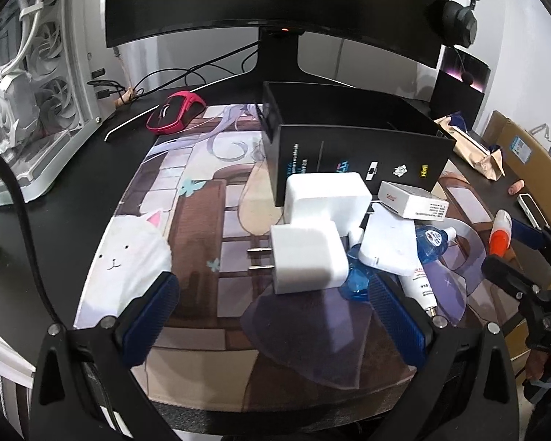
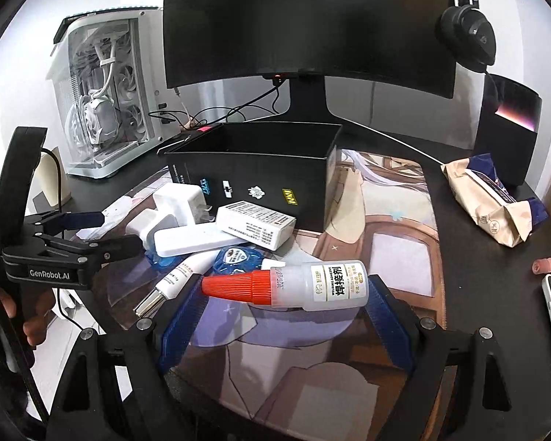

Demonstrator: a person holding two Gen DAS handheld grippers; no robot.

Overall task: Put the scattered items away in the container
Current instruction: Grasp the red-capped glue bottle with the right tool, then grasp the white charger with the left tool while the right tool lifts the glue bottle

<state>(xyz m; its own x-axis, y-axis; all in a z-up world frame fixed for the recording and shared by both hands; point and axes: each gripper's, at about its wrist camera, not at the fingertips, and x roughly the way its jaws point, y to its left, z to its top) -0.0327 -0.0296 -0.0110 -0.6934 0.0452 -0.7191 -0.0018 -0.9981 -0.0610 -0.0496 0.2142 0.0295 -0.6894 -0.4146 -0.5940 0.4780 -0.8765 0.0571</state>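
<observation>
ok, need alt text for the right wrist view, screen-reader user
The right gripper, open, frames a glue bottle with a red cap lying sideways between its blue fingers. Behind it sit white chargers, a small white box and a tube in front of an open black box. The left gripper enters from the left.

Black desk carrying a large illustrated desk mat, set against a plain white wall. A curved dark monitor on a black central stand occupies the rear, with cables trailing behind it toward a white glass-sided computer case with white fans at the left. Black headphones hang at upper right above a dark speaker; overhead light reflects at the monitor's top edge.
</observation>
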